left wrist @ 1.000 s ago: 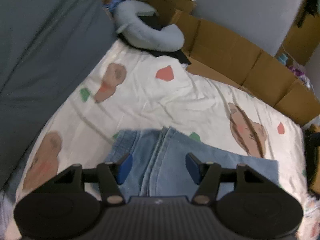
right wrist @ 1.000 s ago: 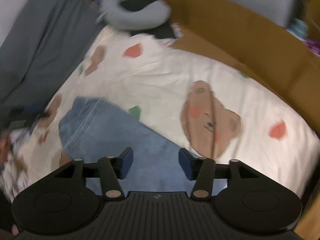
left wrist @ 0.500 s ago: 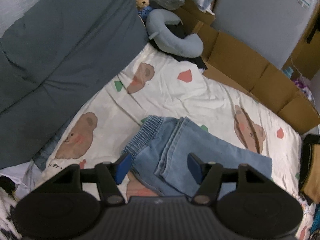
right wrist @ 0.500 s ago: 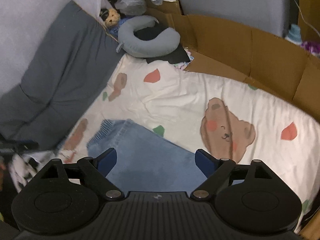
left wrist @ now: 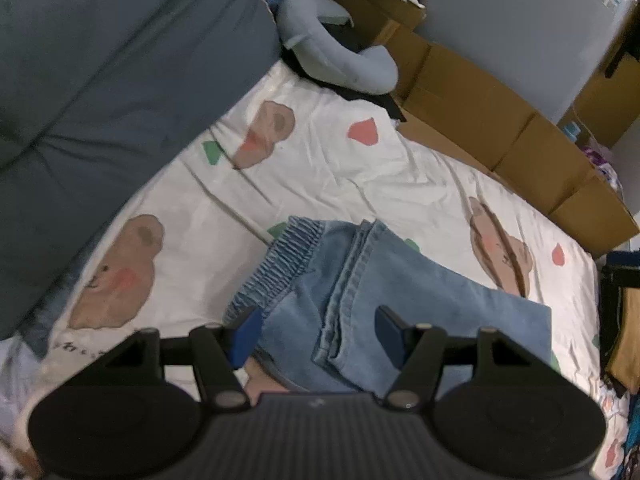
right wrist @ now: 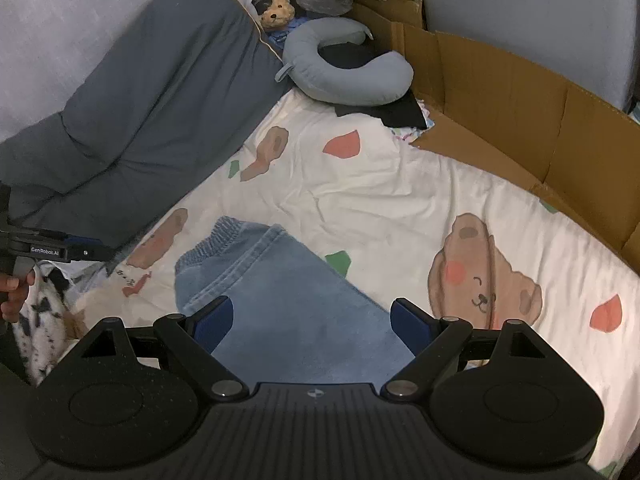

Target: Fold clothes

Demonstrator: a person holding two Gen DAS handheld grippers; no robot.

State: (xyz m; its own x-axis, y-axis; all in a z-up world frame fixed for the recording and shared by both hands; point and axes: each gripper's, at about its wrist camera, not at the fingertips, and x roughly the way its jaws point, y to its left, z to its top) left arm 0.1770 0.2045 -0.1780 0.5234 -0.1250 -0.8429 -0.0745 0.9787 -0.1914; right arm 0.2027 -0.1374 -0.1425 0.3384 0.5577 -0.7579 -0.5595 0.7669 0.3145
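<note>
A pair of light blue jeans lies folded on the white bear-print sheet, elastic waistband toward the left. My left gripper hovers open just above the folded hems, nothing pinched between its blue pads. In the right wrist view the same jeans lie flat under my right gripper, whose jaws stand wide open and hold nothing. The left gripper also shows at that view's left edge, in a person's hand.
A grey duvet is piled along the left side of the bed. A blue-grey neck pillow, a small teddy bear and a plastic bag sit at the head. Cardboard panels wall the right side. A black-and-white garment lies at the lower left.
My right gripper's jaws have spread much wider. Both grippers have drawn back from the jeans, so the waistband and more of the bed now show.
</note>
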